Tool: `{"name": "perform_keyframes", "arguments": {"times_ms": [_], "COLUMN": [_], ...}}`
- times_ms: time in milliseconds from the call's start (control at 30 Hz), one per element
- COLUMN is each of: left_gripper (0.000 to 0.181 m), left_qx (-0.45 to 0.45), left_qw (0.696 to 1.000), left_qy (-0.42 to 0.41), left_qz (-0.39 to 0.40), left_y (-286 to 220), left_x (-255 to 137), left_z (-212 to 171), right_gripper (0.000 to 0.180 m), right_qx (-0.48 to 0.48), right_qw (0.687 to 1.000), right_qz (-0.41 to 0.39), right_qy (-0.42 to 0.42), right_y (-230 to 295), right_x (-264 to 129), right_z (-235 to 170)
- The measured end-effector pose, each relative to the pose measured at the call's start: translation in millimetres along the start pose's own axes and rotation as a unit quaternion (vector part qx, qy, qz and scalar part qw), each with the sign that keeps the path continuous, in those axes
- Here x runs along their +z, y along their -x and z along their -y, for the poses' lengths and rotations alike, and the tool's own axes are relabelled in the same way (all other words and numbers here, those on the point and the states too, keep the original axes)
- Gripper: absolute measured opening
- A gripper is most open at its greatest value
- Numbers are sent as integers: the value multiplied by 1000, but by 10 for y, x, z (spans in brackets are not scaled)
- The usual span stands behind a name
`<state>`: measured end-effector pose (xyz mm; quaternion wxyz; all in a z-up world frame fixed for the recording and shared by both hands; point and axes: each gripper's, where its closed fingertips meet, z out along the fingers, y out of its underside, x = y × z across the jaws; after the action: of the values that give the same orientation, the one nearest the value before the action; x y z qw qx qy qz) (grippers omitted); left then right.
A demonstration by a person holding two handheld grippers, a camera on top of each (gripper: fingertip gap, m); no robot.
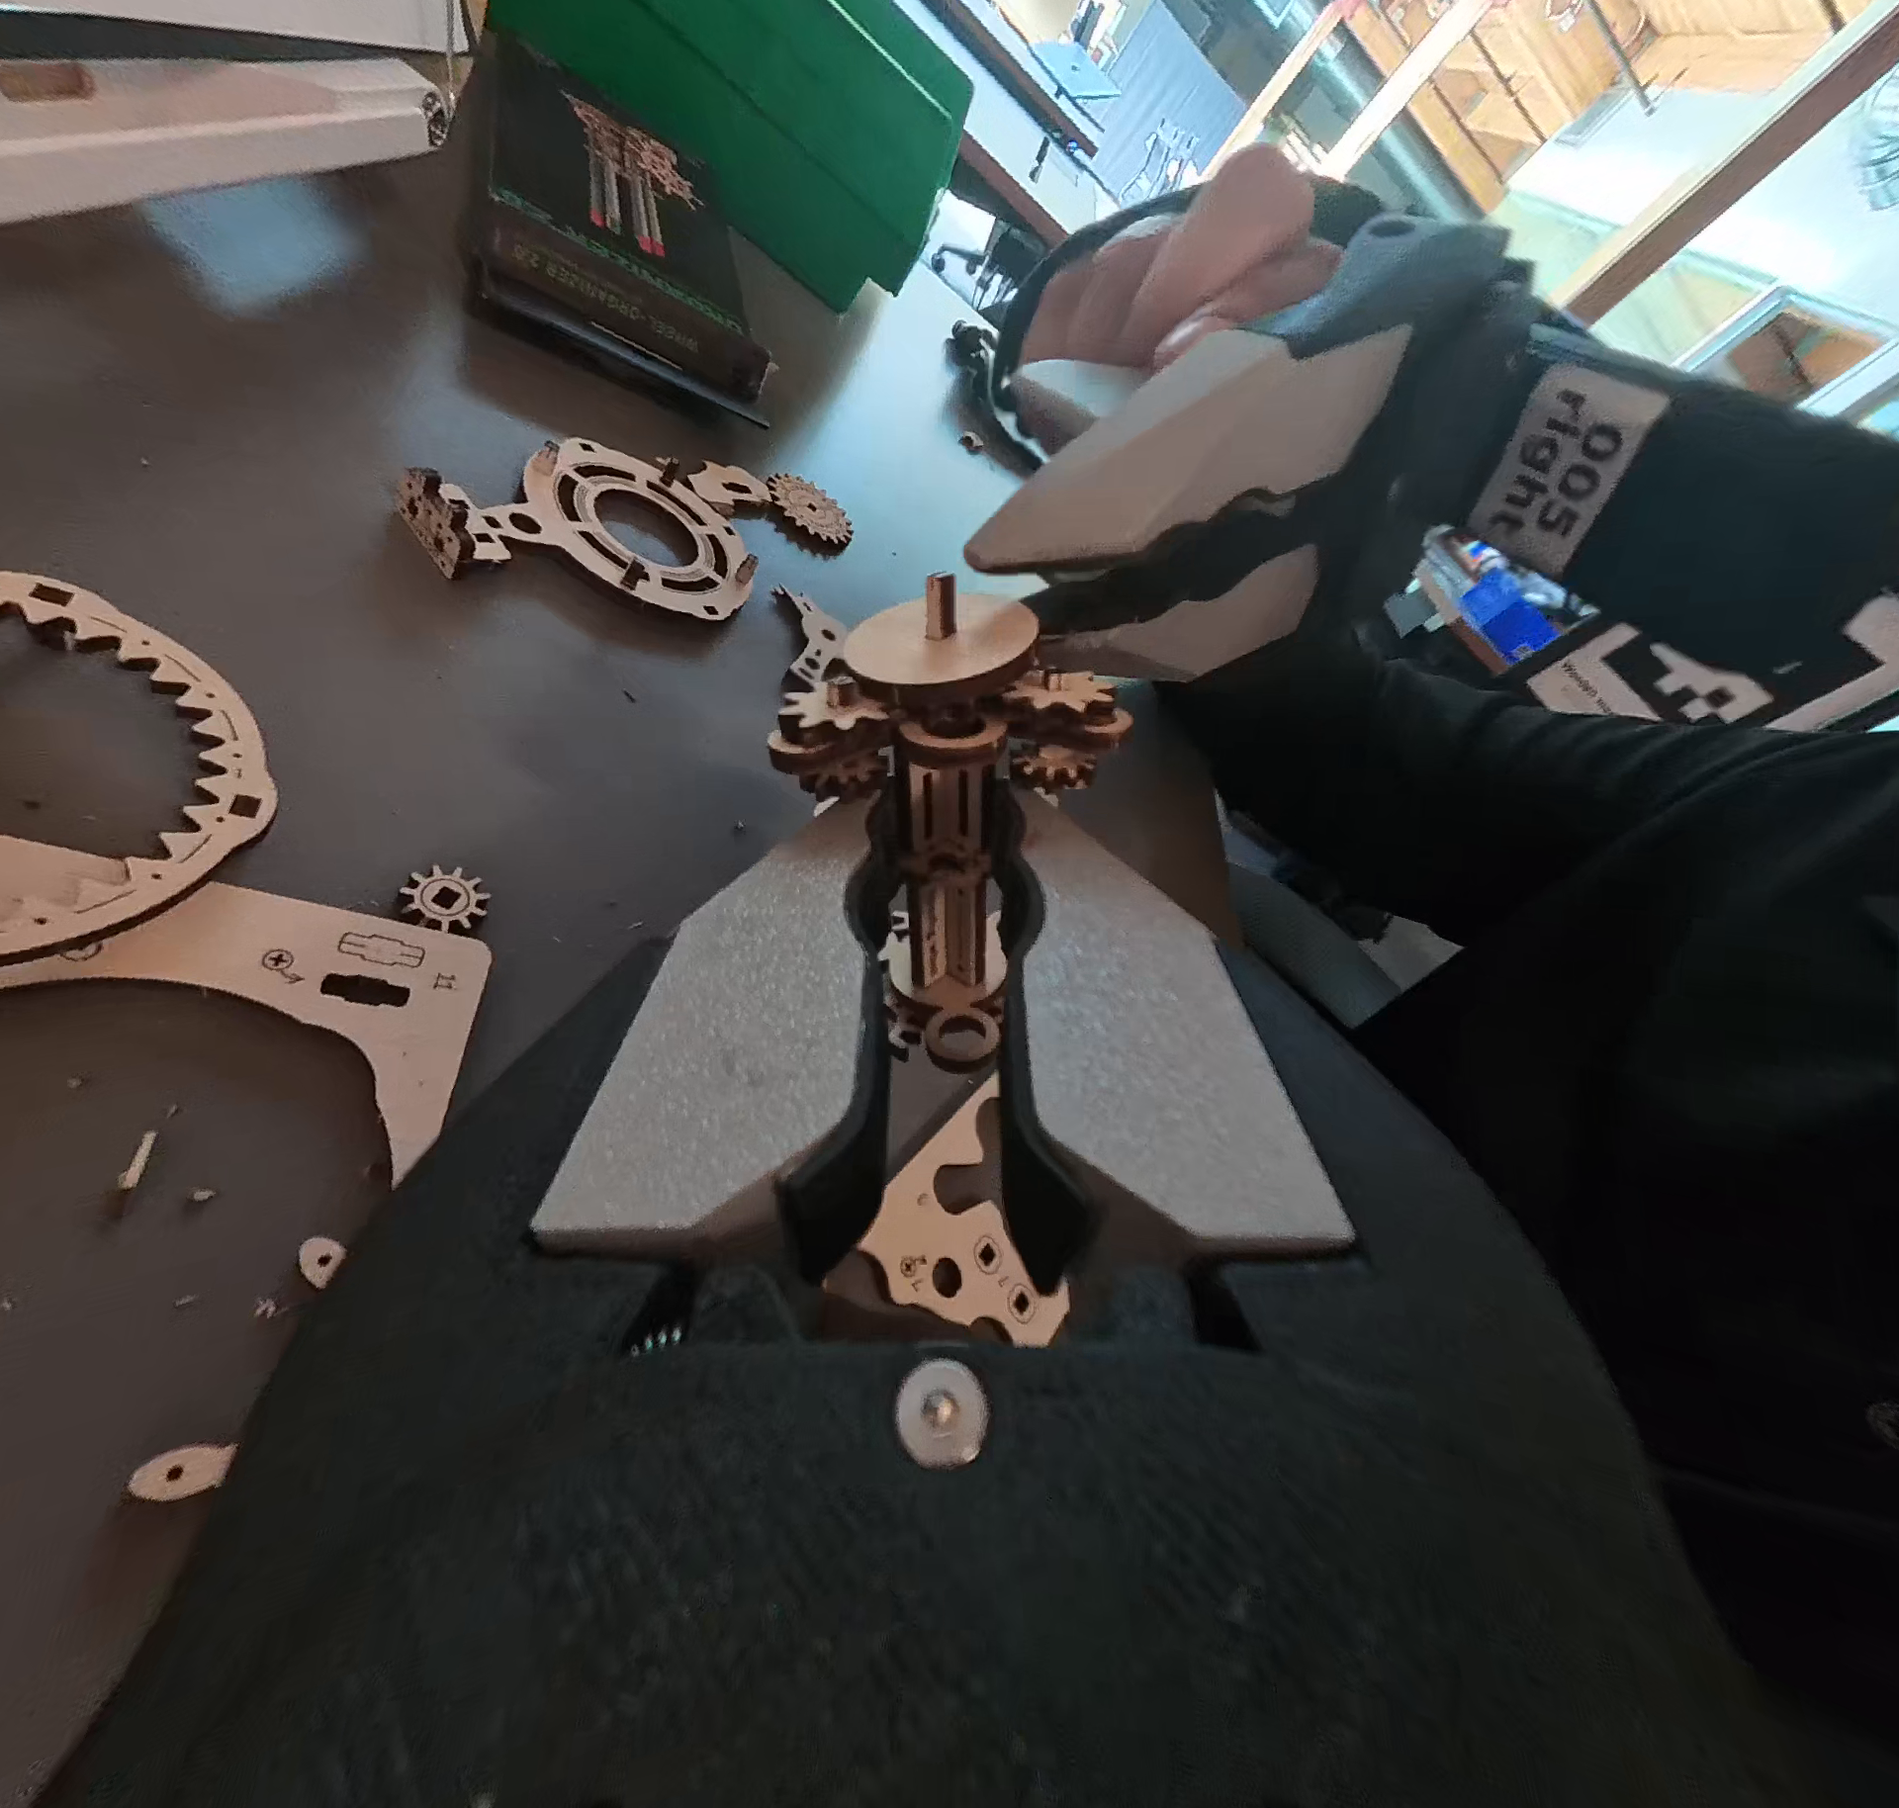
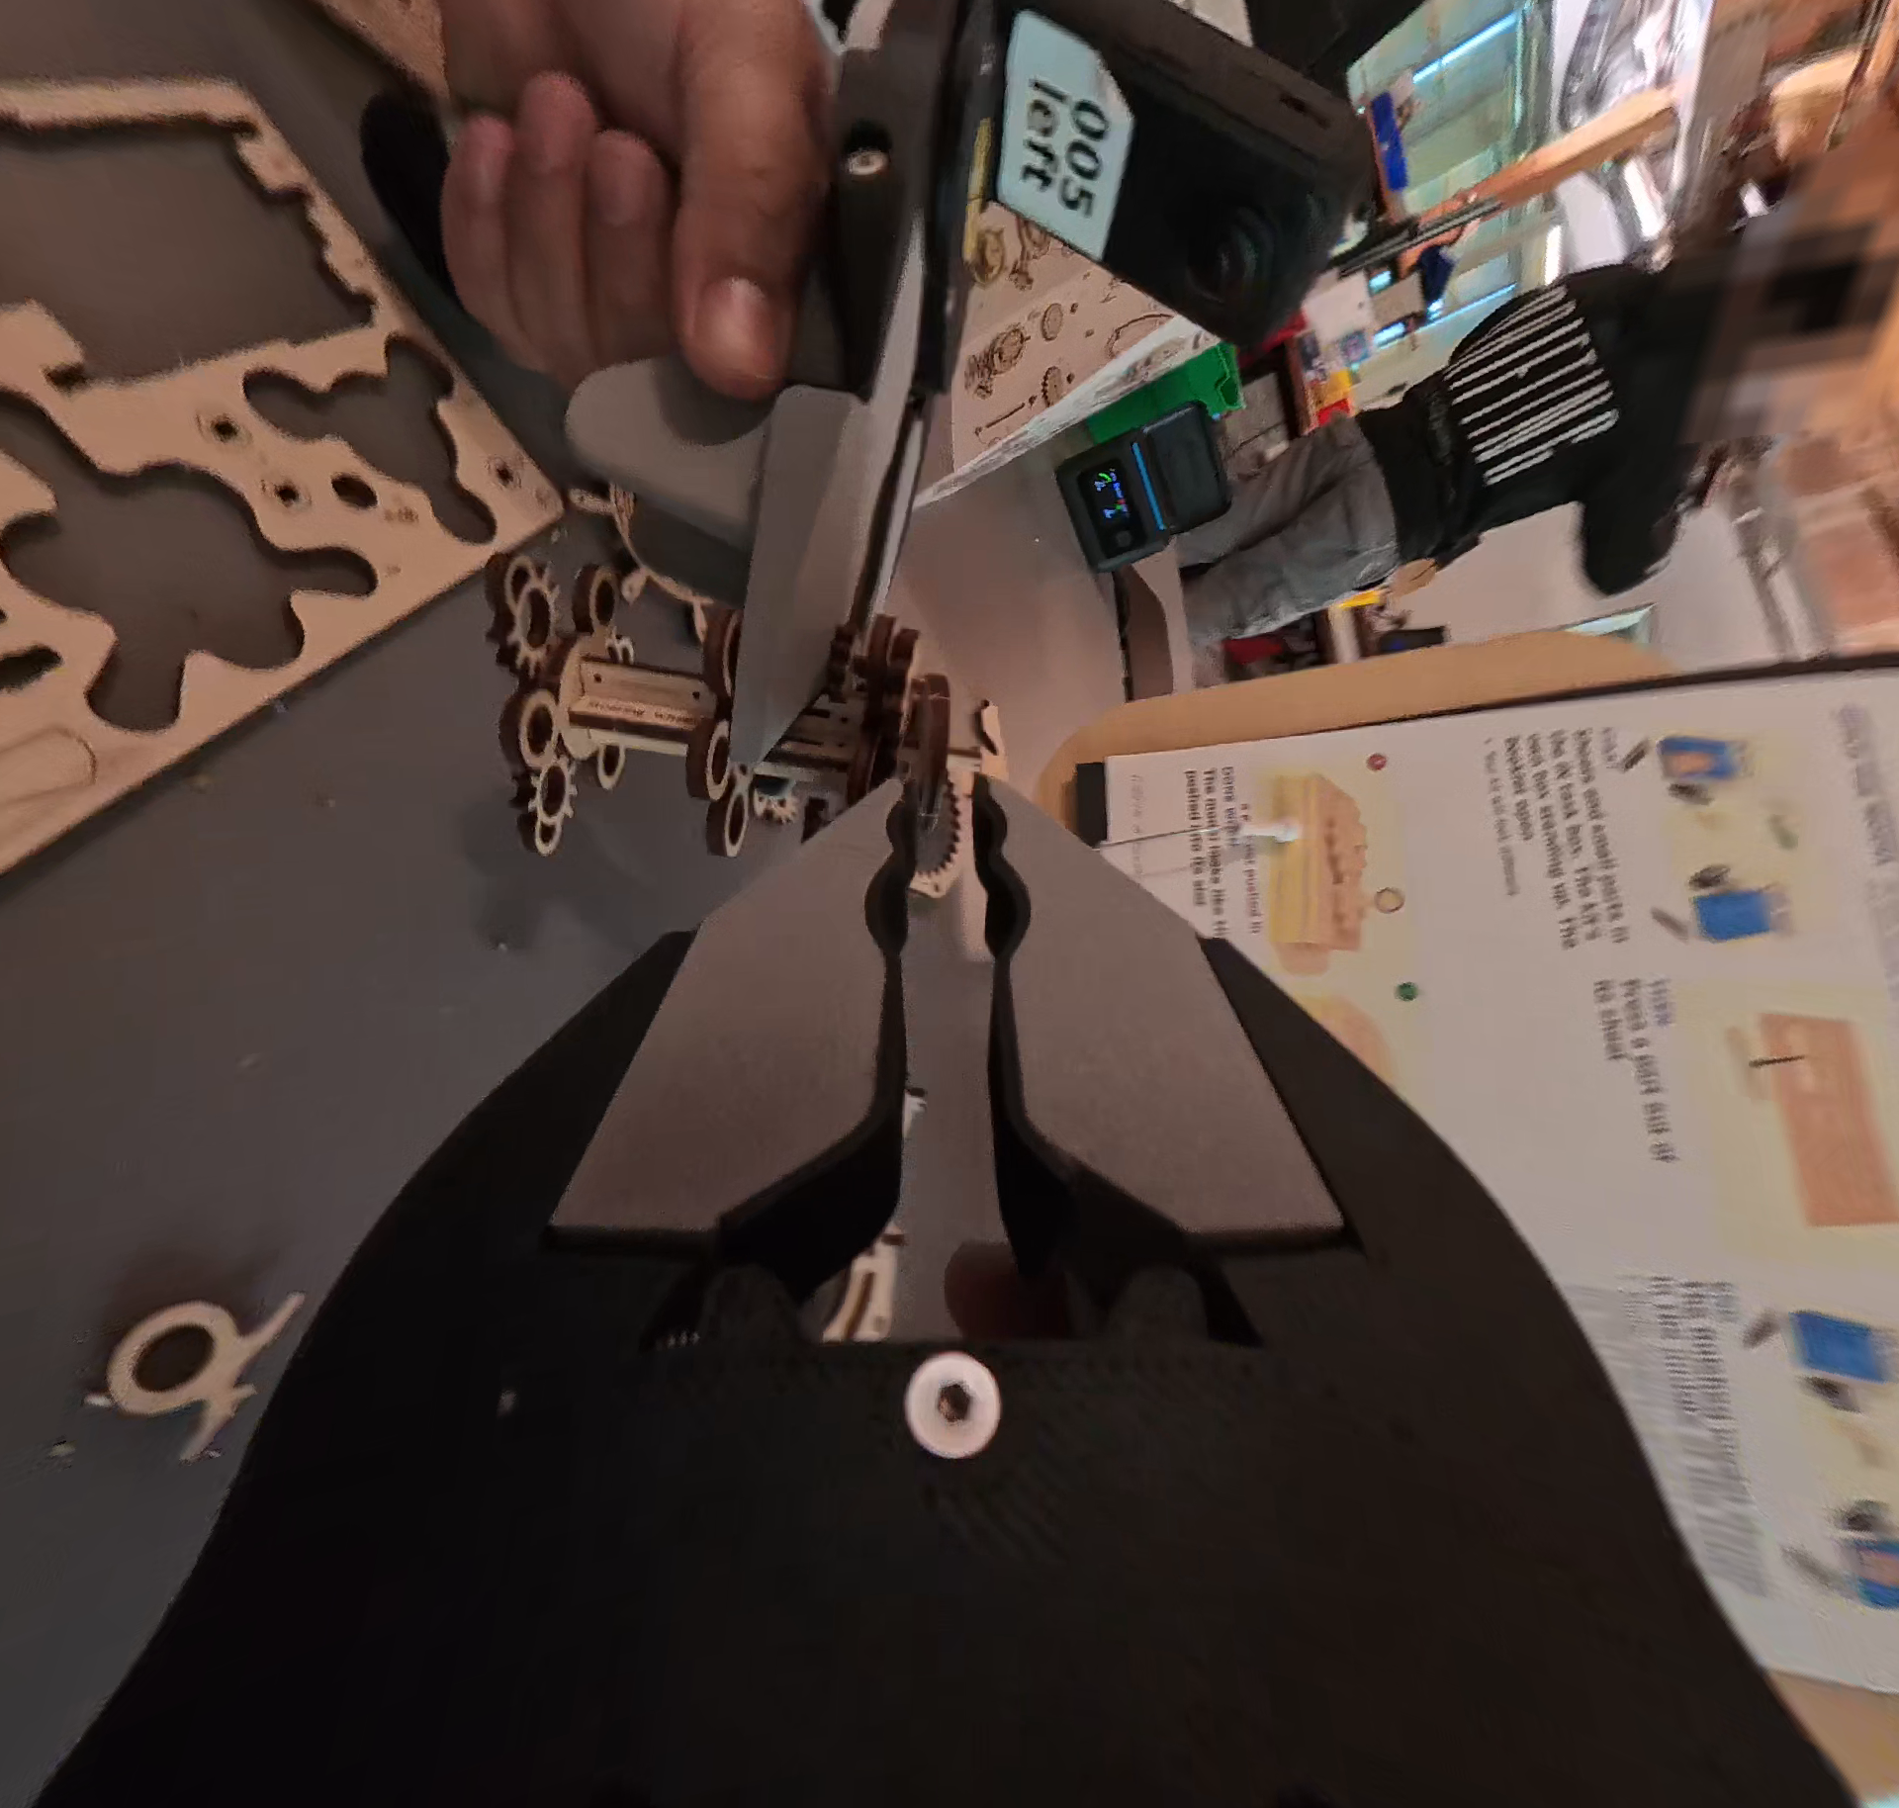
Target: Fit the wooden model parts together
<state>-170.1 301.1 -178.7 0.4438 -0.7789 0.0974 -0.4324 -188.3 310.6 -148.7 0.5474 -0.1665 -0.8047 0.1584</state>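
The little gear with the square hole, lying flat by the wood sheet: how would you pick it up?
Probably from straight above. The little gear lies flat on the dark table, so there is no upright part to grab. Pinch across its toothed rim, one finger on each side. It touches the wood sheet, so the open table side is easier.

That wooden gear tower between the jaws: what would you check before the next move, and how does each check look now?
1. Left gripper shut on the gear tower: ok.
2. Right gripper pinching the round disc by its rim: ok.
3. Peg through the disc's centre: ok.
4. Disc fully seated on the gears: cannot tell.
5. Loose small gear lies apart on the table: ok.
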Motion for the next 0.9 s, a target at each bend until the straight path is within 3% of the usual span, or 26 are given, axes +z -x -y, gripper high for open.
{"name": "perform_keyframes", "arguments": {"times_ms": [200, 333, 533, 600, 733, 900], "left_gripper": [15, 14, 14, 14, 15, 15], "left_qx": [19, 46, 47, 48, 31, 31], "left_qw": [1000, 996, 995, 995, 997, 997], "left_qy": [4, 12, -11, -12, -34, -45], "left_qz": [22, 72, 83, 82, 58, 58], "left_y": [19, 137, 165, 186, 117, 114], "left_x": [13, -4, -42, -37, -39, -60], "left_z": [-3, -26, 17, 8, 89, 132], "right_gripper": [0, 0, 0, 0, 0, 0], "right_qx": [147, 58, -29, -27, 72, -12], "right_qw": [985, 998, 996, 995, 994, 992], "right_qz": [74, 19, -83, -95, -78, -128], "right_qy": [-50, -2, 21, 17, -25, -9], "right_y": [44, 62, 0, 5, -93, -131], "right_x": [17, 96, 105, 107, 74, 47], "right_z": [4, -46, -24, -38, -36, -15]}}
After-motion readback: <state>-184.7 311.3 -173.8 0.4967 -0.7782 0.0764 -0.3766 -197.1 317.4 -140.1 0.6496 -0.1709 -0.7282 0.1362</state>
